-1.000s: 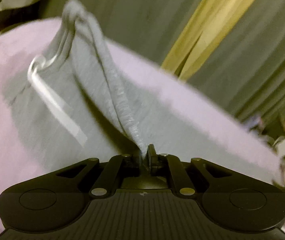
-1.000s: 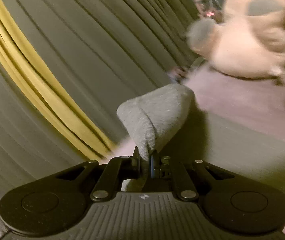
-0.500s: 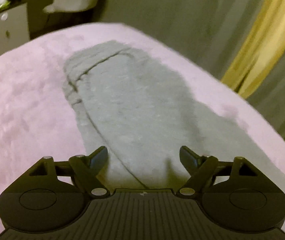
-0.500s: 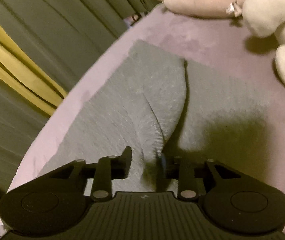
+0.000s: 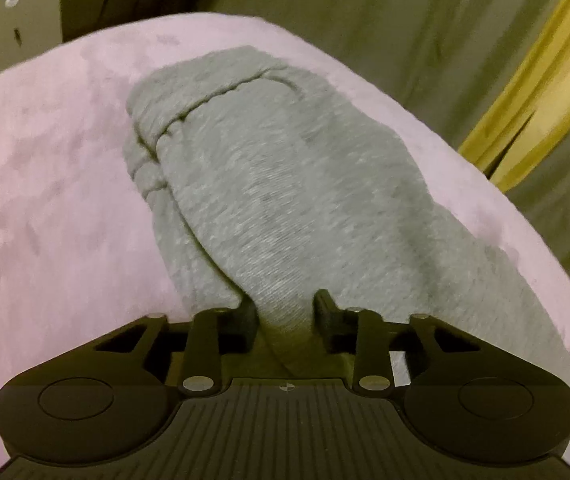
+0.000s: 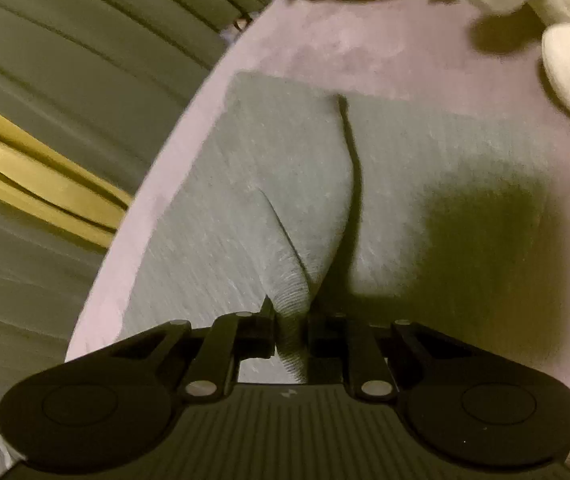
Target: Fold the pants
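Fabric bunched between the fingers of both tools. Left gripper clenched on a raised fold of the grey pants, jaws partly closed with cloth filling the gap. Right gripper likewise pinching a ribbed ridge of the same pants. Beyond, garment spread flat on the pink bedspread, one layer folded over another, seam edges visible at the far end. Farther off, plush toys on the bed, grey curtains with a yellow stripe behind.
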`<control>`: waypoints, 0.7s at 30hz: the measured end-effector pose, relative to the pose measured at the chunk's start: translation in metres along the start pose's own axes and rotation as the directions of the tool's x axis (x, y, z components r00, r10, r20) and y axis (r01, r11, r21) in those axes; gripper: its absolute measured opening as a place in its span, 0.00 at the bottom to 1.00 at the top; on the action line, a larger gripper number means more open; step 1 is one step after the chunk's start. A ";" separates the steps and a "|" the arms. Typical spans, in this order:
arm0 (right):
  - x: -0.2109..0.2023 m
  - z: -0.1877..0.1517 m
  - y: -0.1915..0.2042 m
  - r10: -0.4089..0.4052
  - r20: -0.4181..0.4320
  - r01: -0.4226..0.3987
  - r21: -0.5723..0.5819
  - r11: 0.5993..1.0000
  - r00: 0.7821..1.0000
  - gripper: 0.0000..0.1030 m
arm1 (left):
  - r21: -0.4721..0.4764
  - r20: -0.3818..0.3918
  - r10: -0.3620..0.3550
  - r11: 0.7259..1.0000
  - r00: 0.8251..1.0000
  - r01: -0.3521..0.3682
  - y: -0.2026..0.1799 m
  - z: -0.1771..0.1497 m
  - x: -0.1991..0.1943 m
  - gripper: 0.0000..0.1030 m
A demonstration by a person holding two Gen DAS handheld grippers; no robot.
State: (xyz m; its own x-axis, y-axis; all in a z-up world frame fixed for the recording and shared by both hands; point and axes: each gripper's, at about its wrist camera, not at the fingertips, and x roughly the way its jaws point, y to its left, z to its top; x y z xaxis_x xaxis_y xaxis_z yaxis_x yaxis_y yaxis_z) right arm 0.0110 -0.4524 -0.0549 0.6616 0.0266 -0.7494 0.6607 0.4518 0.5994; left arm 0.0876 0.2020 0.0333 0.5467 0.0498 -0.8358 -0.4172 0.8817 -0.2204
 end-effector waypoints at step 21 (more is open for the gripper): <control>-0.058 0.026 -0.005 0.057 0.125 -0.058 0.009 0.998 0.991 0.06 | -0.036 0.045 -0.126 0.991 0.991 0.127 0.016 0.010 -0.029 0.14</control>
State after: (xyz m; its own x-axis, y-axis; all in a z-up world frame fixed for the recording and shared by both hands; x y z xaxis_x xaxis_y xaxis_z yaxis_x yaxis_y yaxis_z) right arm -0.0214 -0.4797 -0.0072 0.7372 -0.0595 -0.6730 0.6243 0.4411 0.6448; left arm 0.0718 0.2193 0.0590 0.6270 -0.0403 -0.7780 -0.3699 0.8635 -0.3429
